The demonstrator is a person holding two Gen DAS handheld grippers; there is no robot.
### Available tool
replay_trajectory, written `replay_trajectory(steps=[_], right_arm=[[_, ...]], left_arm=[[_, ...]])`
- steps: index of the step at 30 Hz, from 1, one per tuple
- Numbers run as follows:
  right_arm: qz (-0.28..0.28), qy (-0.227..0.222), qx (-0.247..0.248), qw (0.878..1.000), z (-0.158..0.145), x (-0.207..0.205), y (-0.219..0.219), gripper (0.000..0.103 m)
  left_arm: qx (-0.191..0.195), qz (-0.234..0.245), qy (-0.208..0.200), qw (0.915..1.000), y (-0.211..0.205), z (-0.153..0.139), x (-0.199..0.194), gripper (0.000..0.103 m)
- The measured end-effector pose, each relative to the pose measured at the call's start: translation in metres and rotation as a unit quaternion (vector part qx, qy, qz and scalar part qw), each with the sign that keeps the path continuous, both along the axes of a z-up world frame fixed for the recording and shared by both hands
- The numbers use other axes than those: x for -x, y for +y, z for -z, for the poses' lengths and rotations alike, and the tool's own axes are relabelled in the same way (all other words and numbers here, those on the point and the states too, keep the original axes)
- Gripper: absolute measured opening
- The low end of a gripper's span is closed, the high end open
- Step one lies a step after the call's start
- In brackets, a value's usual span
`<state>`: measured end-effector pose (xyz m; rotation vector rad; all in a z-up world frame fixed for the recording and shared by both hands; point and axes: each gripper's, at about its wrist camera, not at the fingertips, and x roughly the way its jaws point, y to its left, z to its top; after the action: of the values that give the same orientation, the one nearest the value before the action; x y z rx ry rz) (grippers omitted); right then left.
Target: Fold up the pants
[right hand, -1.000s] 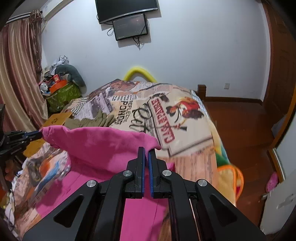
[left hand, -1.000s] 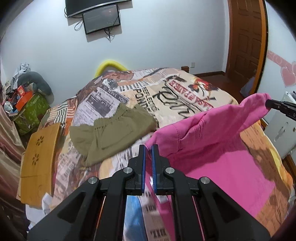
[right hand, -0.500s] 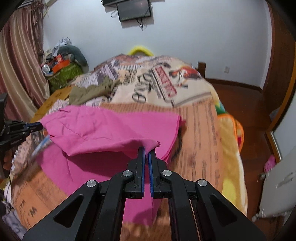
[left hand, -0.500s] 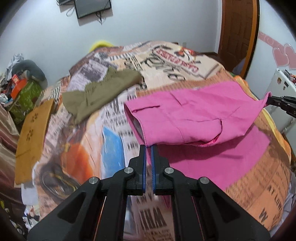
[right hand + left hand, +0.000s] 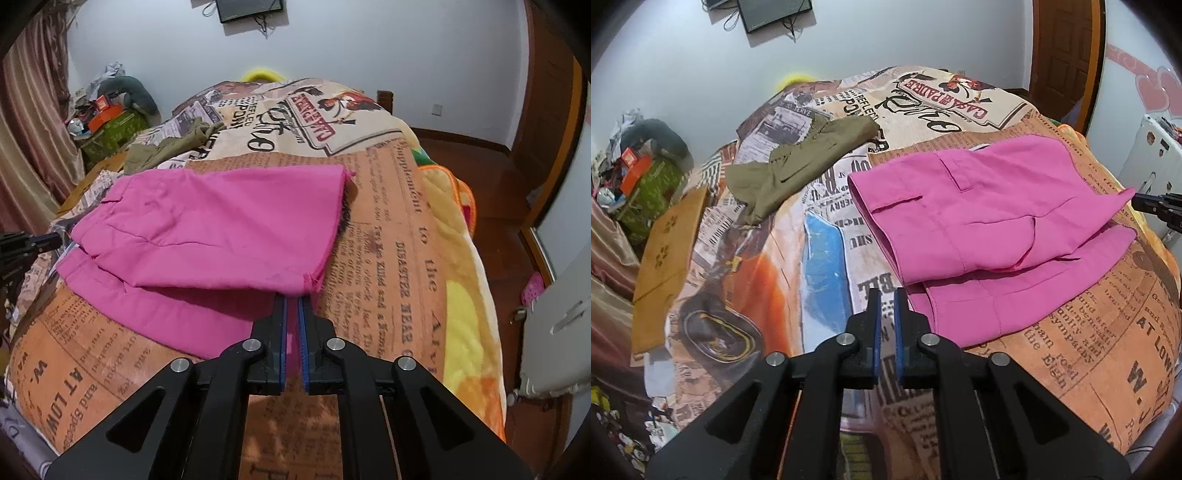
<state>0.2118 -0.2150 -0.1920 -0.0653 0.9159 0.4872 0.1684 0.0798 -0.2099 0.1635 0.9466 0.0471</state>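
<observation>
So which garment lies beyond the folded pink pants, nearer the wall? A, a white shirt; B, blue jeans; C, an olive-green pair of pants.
C: the olive-green pair of pants lies crumpled on the newspaper-print bedspread, beyond the folded pink pants.
</observation>
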Motion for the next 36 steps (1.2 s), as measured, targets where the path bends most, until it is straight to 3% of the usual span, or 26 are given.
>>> replay_trajectory(steps=[2, 3, 5, 8, 13, 22, 28, 36], right_arm=[[0.007, 0.002, -0.001, 1.000, -0.003, 0.002, -0.005, 0.019], [0.013, 0.001, -0.002, 1.000, -0.005, 0.004, -0.009, 0.031], [0.016, -0.010, -0.008, 1.000, -0.011, 0.007, -0.011, 0.039], [0.009, -0.020, -0.009, 1.000, -0.020, 0.011, -0.009, 0.039], [-0.024, -0.023, -0.011, 0.999, -0.027, 0.012, 0.010, 0.046], [-0.071, -0.004, -0.015, 0.997, -0.011, 0.009, 0.050, 0.057], [-0.102, 0.010, -0.003, 0.995, -0.001, 0.008, 0.069, 0.057], [-0.145, 0.017, 0.021, 0.989, 0.008, 0.004, 0.095, 0.061]], left_arm=[[-0.005, 0.005, -0.004, 1.0000, -0.004, -0.006, -0.001, 0.014], [-0.005, 0.007, -0.004, 1.0000, -0.005, -0.007, -0.002, 0.021], [-0.003, 0.016, -0.005, 0.9999, -0.010, -0.011, -0.005, 0.034], [-0.010, 0.040, -0.017, 0.9990, -0.025, -0.017, -0.009, 0.049], [-0.019, 0.081, 0.006, 0.9965, -0.050, -0.011, -0.023, 0.057], [-0.064, 0.129, 0.071, 0.9870, -0.080, 0.022, -0.036, 0.060], [-0.089, 0.147, 0.074, 0.9823, -0.091, 0.030, -0.043, 0.060], [-0.029, 0.126, 0.066, 0.9893, -0.080, 0.019, -0.067, 0.059]])
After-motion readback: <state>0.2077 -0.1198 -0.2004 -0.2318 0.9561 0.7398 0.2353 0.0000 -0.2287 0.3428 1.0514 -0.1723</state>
